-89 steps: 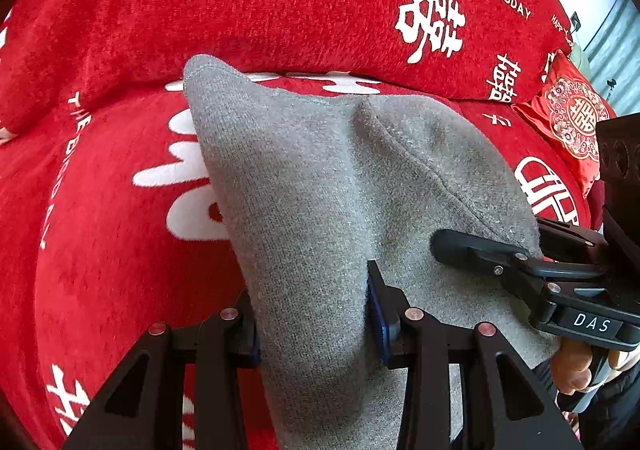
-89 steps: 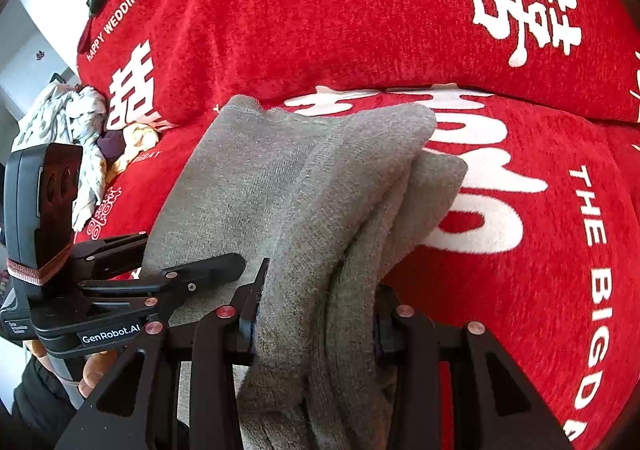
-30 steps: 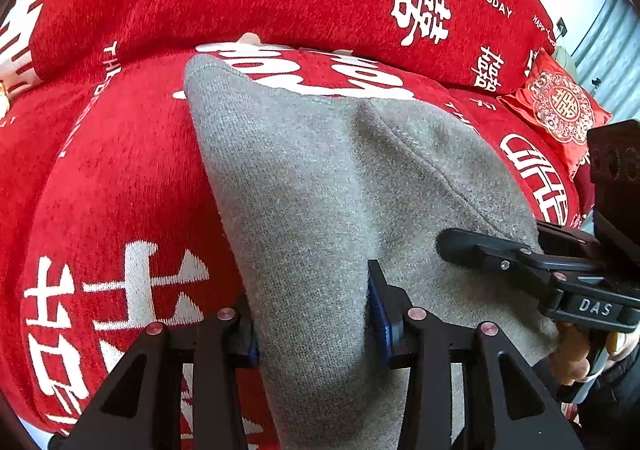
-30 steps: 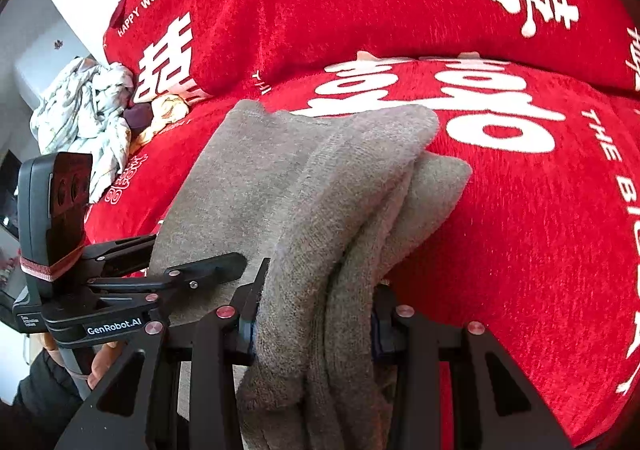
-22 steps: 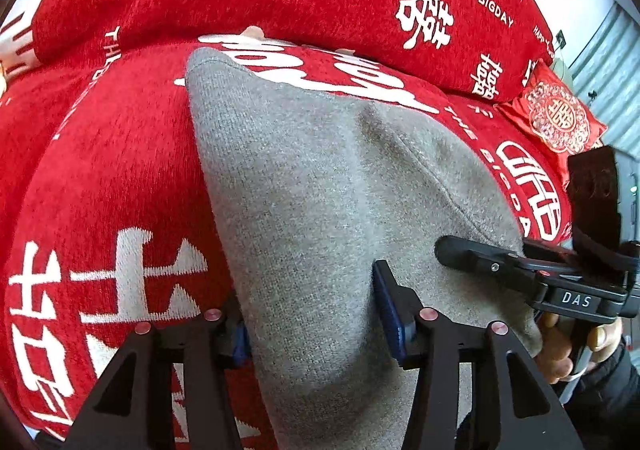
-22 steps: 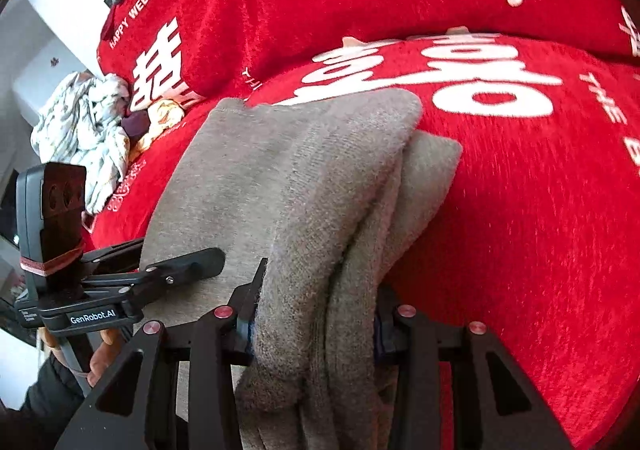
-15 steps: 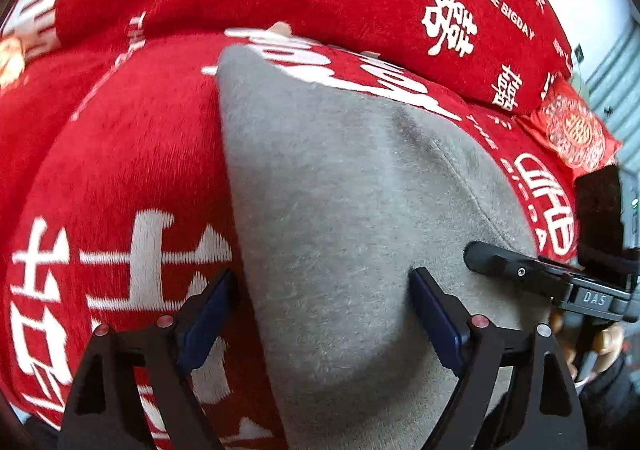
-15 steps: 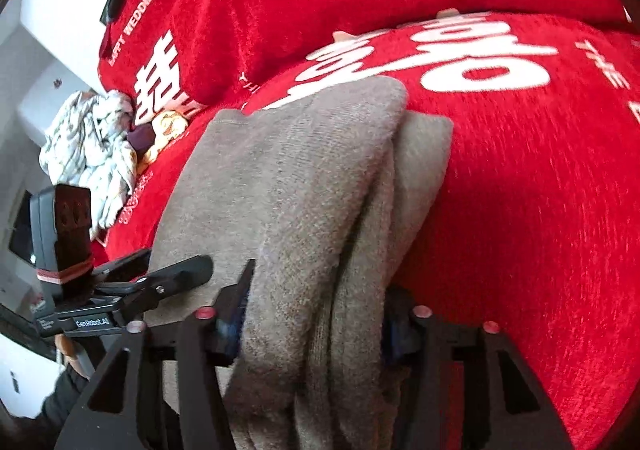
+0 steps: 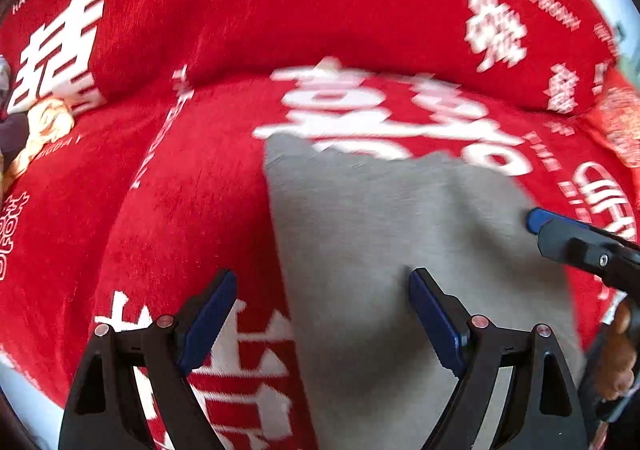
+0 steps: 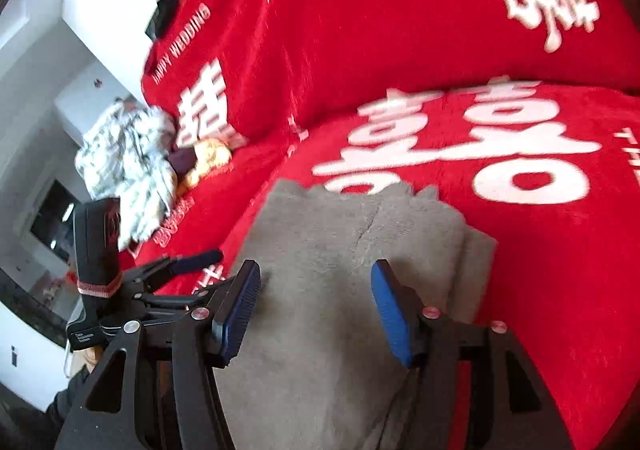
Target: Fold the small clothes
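Since the frames half a second and more back, both grippers have let go of the grey garment: the left gripper, which had been clamped on one edge of the cloth, now has its blue-padded jaws spread wide, and the right gripper, which had pinched the bunched folds, is likewise released with its pads standing apart. The grey garment now lies flat on the red cover, folded into a compact oblong with stacked layers visible along its right-hand edge in the right wrist view. Taking the garment as the landmark: the left gripper straddles its left edge, one finger over the bare red cover just beside the cloth and the other over the cloth itself; whether either pad touches the fabric cannot be told. The right gripper sits above the garment's near part, both fingers over the grey cloth. Beyond the garment's far edge runs the large white lettering on the cover, and behind that rises the red backrest cushion. Well off to the garment's left, in the right wrist view, a heap of pale patterned clothes lies at the end of the cover.
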Tool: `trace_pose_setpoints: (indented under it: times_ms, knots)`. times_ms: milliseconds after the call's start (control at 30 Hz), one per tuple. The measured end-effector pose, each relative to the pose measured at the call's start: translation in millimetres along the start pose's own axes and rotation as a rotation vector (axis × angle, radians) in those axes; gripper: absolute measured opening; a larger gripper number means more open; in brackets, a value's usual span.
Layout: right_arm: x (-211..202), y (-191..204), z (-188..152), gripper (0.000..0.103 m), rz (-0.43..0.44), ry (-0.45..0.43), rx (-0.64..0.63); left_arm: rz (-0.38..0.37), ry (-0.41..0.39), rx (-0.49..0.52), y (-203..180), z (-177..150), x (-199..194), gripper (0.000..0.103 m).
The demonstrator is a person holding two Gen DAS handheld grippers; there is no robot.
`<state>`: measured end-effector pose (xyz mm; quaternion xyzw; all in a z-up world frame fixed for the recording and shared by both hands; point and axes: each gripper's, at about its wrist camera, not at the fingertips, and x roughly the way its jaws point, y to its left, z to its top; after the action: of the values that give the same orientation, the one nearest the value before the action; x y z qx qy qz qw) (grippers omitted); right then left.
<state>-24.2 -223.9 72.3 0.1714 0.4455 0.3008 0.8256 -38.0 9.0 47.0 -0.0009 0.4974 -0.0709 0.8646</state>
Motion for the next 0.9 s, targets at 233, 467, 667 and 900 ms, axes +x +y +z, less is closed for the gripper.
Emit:
trace_pose_setpoints:
  times_ms: [233, 467, 667, 900]
  knots:
    - [26.9, -37.2, 7.7, 0.060, -0.024, 0.043, 0.096, -0.044, 0.047, -0.056, 13.3, 2.5, 16.6, 0.088]
    - [-36.5, 20.9, -32.8, 0.061, 0.089, 0.031, -0.118, -0.011, 0.017, -0.005, 1.3, -16.8, -12.9, 0.088]
    - [-47.6, 42.2, -92.1, 0.062, 0.161, 0.157, -0.228, -0.024, 0.010, 0.014, -11.1, -38.5, -30.3, 0.088]
    - [-45.9, 2.0, -114.0, 0.055, 0.041, 0.176, -0.112, 0.007, 0.018, 0.033, -28.2, -61.5, -39.0, 0.088]
